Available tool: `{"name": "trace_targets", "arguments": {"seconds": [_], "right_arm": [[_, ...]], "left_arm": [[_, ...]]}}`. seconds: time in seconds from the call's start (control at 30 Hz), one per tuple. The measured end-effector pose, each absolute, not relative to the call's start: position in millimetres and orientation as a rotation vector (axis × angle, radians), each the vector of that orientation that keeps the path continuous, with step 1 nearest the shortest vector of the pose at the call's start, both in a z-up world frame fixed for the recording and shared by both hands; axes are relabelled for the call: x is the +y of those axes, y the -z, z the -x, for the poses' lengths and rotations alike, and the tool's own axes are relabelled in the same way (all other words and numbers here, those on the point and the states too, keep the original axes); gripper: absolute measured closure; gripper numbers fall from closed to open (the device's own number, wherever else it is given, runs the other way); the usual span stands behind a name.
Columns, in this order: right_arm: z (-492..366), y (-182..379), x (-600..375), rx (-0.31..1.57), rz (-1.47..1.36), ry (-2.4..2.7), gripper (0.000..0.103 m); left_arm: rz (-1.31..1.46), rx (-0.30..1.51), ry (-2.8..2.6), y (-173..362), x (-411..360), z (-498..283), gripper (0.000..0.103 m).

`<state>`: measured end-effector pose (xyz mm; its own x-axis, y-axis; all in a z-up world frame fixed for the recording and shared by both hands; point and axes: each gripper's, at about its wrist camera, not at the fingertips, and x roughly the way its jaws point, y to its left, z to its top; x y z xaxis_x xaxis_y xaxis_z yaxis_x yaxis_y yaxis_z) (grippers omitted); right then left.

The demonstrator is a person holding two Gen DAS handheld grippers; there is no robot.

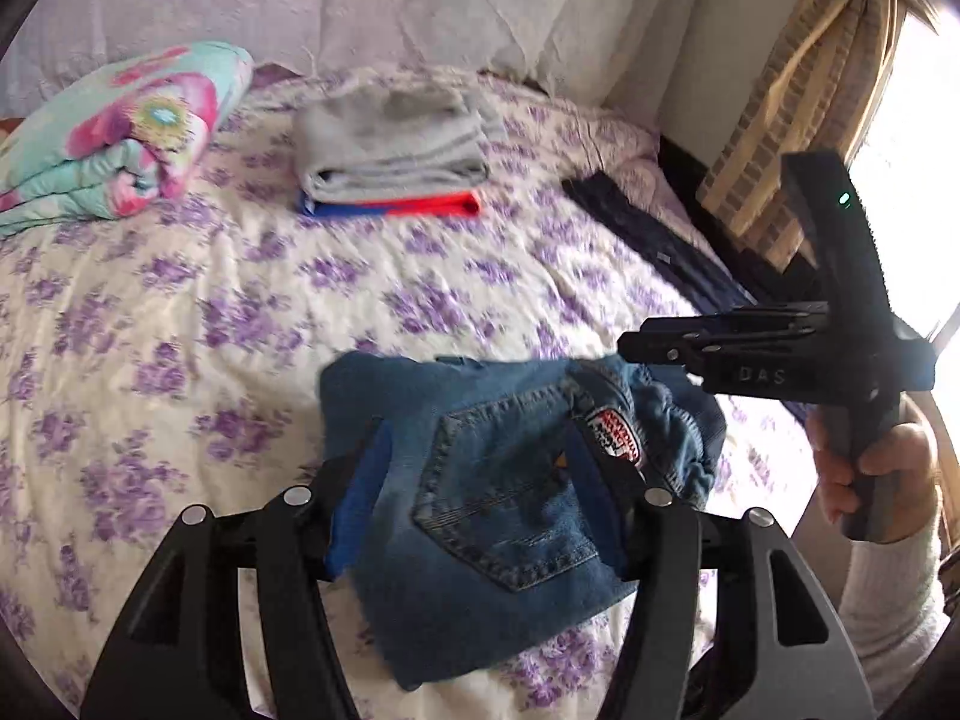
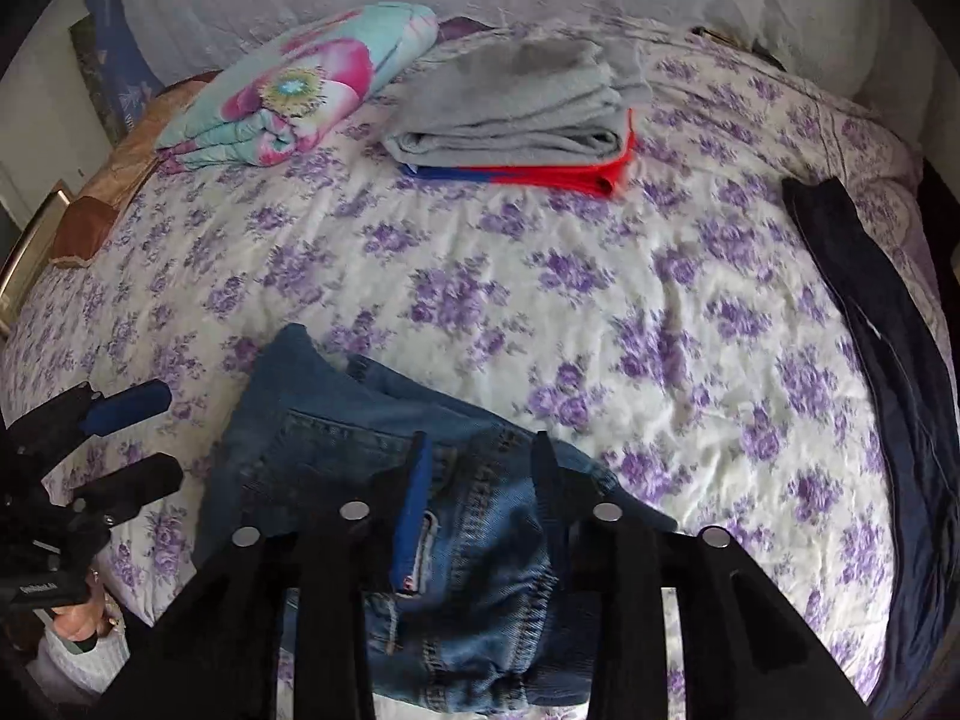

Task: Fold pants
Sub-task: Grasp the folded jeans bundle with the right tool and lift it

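Blue jeans lie folded into a compact bundle on the floral bedspread, back pocket up. My left gripper is open, its blue-padded fingers straddling the bundle from above; contact is unclear. In the right wrist view the jeans lie under my right gripper, which is open with its fingers over the waistband area. The right gripper also shows in the left wrist view at the jeans' right edge. The left gripper shows at the left of the right wrist view, open.
A folded stack of grey cloth over red-and-blue cloth sits at the back. A floral folded blanket lies back left. Dark navy pants lie along the bed's right side. Pillows and a curtain lie beyond.
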<state>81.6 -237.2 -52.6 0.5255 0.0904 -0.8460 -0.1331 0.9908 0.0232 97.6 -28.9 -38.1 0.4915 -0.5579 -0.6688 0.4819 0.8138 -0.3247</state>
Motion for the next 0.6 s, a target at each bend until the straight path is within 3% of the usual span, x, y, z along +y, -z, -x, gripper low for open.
{"name": "trace_targets", "arguments": {"seconds": [0.03, 0.13, 0.27, 0.4, 0.47, 0.5, 0.6], "right_arm": [[-90, 50, -222, 1.011, 0.077, -0.193, 0.053], [-120, 60, -176, 1.059, 0.161, -0.344, 0.053], [-153, 81, -134, 1.129, 0.257, -0.382, 0.054], [-168, 97, -124, 1.177, 0.297, -0.354, 0.054], [-169, 107, -126, 1.190, 0.273, -0.370, 0.067], [-168, 110, -123, 1.183, 0.274, -0.360, 0.077], [-168, 127, -105, 1.135, 0.356, -0.285, 0.087]], "left_arm": [[0.127, 0.833, 0.592, 28, -9, -92, 0.040], [0.164, 0.861, 0.543, 19, 24, -76, 0.040], [0.168, 0.915, 0.644, 40, 8, -50, 0.041], [0.074, 0.981, 0.693, 77, -36, -47, 0.061], [0.043, 1.051, 0.716, 100, -53, -50, 0.076], [0.027, 1.077, 0.703, 111, -59, -52, 0.078], [0.005, 1.098, 0.678, 130, -65, -52, 0.080]]}}
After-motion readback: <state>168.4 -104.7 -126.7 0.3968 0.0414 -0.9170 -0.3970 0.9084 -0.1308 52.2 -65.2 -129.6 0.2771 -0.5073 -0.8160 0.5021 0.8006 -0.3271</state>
